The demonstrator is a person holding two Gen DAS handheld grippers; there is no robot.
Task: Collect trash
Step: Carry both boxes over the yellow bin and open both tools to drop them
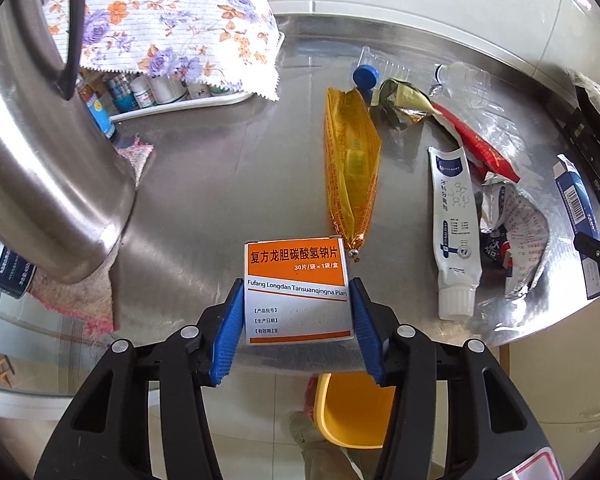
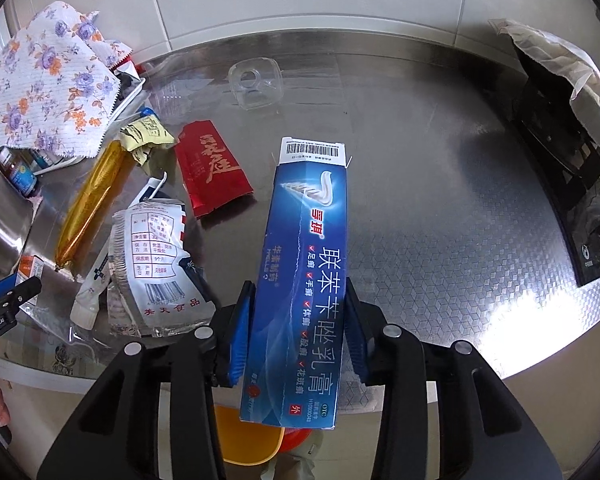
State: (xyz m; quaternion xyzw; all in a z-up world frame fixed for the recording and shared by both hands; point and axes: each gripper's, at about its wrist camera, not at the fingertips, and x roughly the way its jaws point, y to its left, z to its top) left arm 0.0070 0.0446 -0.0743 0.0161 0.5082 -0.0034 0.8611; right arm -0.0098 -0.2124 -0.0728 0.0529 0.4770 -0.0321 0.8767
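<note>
Presently the left gripper grasps a white-and-orange pill box, its blue fingers pressed on the two side faces; the box sits lifted at the near edge of the steel table. The right gripper is clenched on a long blue ointment box, fingers clamped on its long sides, barcode end pointing away, the near end overhanging the table edge. Remaining trash lies on the table between the two grippers: a yellow wrapper just beyond the pill box, a white tube with its cap toward the near edge, a crumpled silver packet touching the tube, a red packet beyond it, a crumpled green-gold wrapper, a clear bottle with a blue cap and a second clear bottle near the wall. In the right wrist view a clear plastic lid lies apart near the wall. A floral cloth covers a tray of small bottles at far left; a steel kettle stands on a pink mat at near left. A black stove sits at far right. Below the table edge is a yellow bin.
</note>
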